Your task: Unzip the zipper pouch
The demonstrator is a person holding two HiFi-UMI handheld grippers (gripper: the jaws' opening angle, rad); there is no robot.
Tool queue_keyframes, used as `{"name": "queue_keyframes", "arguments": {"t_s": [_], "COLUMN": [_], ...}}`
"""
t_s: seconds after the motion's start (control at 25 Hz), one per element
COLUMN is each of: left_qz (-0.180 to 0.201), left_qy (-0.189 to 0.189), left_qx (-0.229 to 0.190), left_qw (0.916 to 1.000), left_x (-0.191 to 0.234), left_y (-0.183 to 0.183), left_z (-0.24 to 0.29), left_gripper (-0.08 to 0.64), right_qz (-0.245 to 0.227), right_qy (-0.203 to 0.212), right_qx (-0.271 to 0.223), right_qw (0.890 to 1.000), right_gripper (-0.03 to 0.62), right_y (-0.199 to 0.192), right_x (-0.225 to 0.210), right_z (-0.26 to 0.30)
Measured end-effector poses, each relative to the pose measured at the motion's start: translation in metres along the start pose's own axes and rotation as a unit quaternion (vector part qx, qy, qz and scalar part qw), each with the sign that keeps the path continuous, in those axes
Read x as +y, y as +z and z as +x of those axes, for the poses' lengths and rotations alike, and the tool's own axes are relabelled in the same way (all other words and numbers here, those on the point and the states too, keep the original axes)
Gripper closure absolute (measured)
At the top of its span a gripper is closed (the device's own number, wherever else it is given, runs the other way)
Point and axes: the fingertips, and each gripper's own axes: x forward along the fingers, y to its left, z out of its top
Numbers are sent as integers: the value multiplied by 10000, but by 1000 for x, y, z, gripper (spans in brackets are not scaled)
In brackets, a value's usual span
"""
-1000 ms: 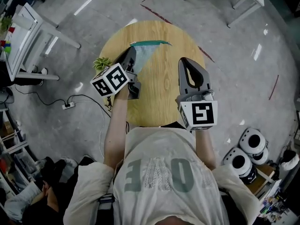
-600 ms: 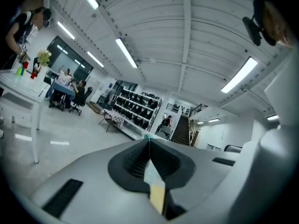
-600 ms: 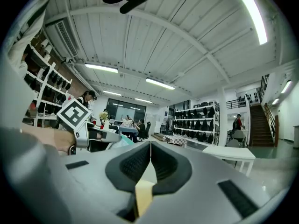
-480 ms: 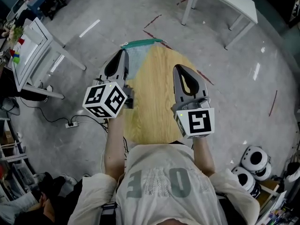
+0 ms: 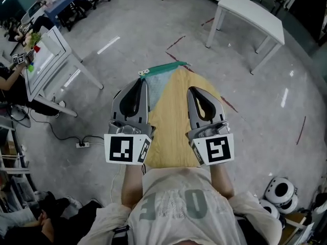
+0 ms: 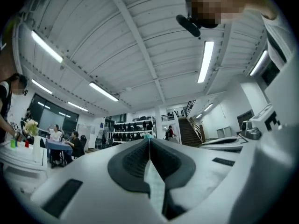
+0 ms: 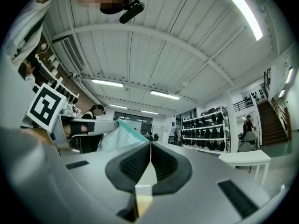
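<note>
Pinches zipper pouch (image 5: pixel 158 82) in left tool (image 5: pixel 144 81) above far edge of the counter (image 5: pixel 171 129); holds right tool (image 5: pixel 192 89) pressed together, apparently empty.

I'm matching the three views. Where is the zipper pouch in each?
Head view: zipper pouch upper centre, at the tip of the left gripper.
Left gripper view: zipper pouch lower centre, between the jaws.
Right gripper view: zipper pouch left of centre.
Shared landmark: left gripper, clamping it.
</note>
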Motion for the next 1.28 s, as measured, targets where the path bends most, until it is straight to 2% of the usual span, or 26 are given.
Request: {"name": "queue_keyframes", "arguments": {"t_s": [0.16,0.32,0.4,0.48,0.6,0.72,0.84,0.92,1.08,1.28], "left_qz": [555,619,838,1012,931,1142,1768,2019,2265,2460], "left_qy": [7,72,63,-59,-370,-494,-640,-667,-711,-577], "left_qx": [-79,-104,-78,-11,16,116,411,453,481,587], "left_qw": [9984,9980,9964,9948,9950,9922,9813,9761,9702,9658], "left_x": [-9,-12,-13,-18,-25,-29,-36,-40,-42,-41], "left_y": [8,14,12,6,-5,-17,-29,-31,-34,-38], "left_z": [-12,-14,-14,-14,-15,-18,-21,-22,-27,-34], "left_gripper": [529,529,529,529,529,529,529,529,529,529], "right_qz": [133,203,255,415,635,691,677,613,617,583], "right_qy": [132,297,512,782,1060,1389,1649,1784,1919,1926], "right_qx": [-77,-199,-313,-444,-548,-382,-157,-22,174,350], "right_qw": [9998,9992,9979,9951,9908,9872,9839,9820,9793,9789], "right_gripper": [563,561,561,560,554,454,454,454,462,469], "right_y": [3,12,21,33,48,50,46,41,27,16], "right_x": [9,15,21,27,34,46,60,70,84,90], "right_z": [-1,-2,0,3,12,22,28,32,38,37]}}
